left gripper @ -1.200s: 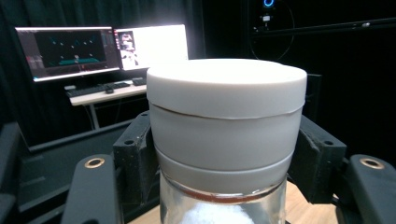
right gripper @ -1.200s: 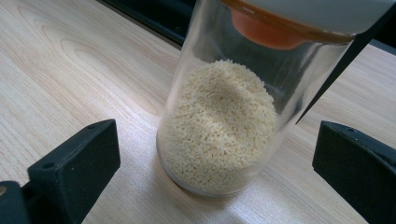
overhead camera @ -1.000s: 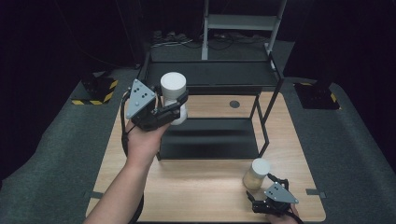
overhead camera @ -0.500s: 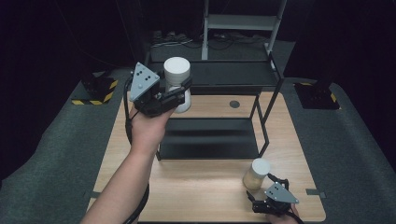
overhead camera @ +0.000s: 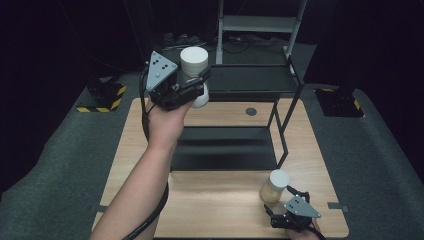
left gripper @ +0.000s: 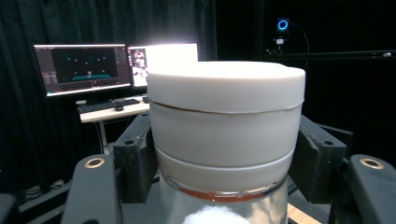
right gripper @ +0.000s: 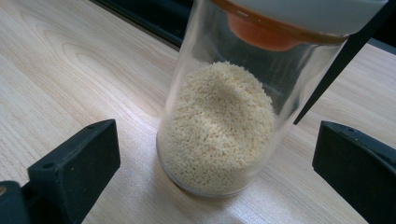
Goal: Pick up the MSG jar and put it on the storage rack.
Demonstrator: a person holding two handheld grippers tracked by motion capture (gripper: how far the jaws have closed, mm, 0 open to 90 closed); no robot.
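White-lidded jar [overhead camera: 194,75] in raised left gripper [overhead camera: 192,86]

Left gripper [overhead camera: 192,82] raised, jaws clamped, right gripper [overhead camera: 295,200] low, jaws apart

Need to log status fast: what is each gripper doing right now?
Left gripper: shut on the white-lidded jar, held up in the air.
Right gripper: open, the grain jar standing on the table between its jaws, untouched.

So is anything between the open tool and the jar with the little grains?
Nothing visible. The grain jar stands on the bare wooden table, just ahead of the right tool, whose jaws are open on either side with clear gaps.
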